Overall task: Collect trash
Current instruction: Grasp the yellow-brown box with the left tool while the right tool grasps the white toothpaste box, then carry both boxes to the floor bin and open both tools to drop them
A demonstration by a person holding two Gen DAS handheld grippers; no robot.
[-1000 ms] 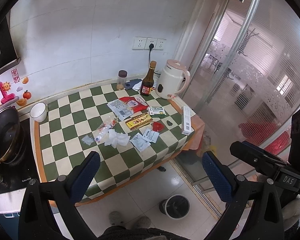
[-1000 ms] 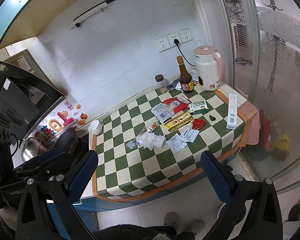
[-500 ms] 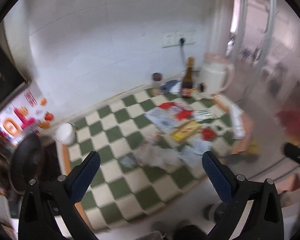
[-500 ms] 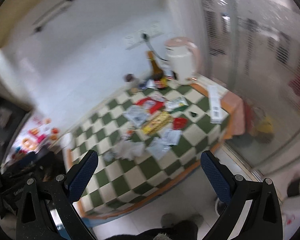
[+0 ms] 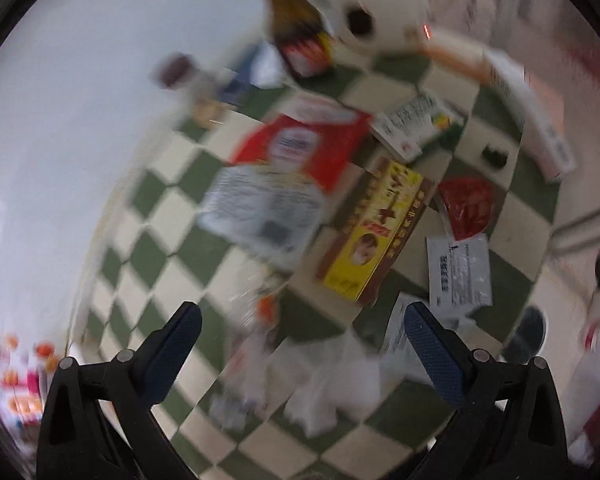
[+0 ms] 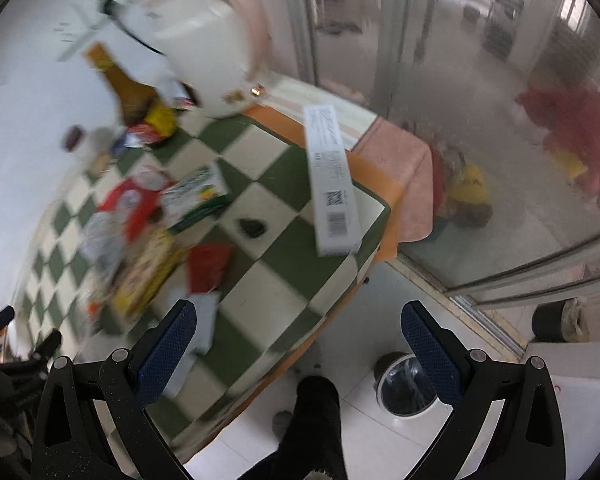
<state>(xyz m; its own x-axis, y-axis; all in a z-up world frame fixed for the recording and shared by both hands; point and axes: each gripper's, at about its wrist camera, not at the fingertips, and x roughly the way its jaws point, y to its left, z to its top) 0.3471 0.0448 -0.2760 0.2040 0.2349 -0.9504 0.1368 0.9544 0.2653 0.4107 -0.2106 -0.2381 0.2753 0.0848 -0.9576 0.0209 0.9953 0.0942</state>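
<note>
The trash lies scattered over the checkered table (image 5: 172, 280), filling the middle and right of the left wrist view: a crumpled white tissue (image 5: 332, 376) at lower centre, a yellow box (image 5: 374, 236) just above it, a red wrapper (image 5: 466, 202) to the right of the box, a white sachet (image 5: 458, 276) below that wrapper, and a red and white packet (image 5: 308, 148) in the upper middle. A long white box (image 6: 332, 176) rests at the table's corner in the upper middle of the right wrist view, and a small dark scrap (image 6: 252, 227) sits left of it. Both views are smeared by motion, so finer print cannot be read.

The left gripper (image 5: 300, 352) hangs above the tissue with its jaws spread wide and nothing between them. The right gripper (image 6: 298, 344) is equally wide open and empty, hovering over the table's near edge and the floor.

A bin (image 6: 406, 384) lined with a dark bag stands on the floor tiles at lower right of the right wrist view, just inside the right finger. A kettle (image 6: 204, 52) and a brown bottle (image 6: 130, 88) stand at the upper left of that view, at the table's back, and do not look like trash.

This looks like the approach, with nothing collected yet. The next move probably calls for lowering the left gripper onto the tissue, closing on its bulk, then carrying it to the bin.
</note>
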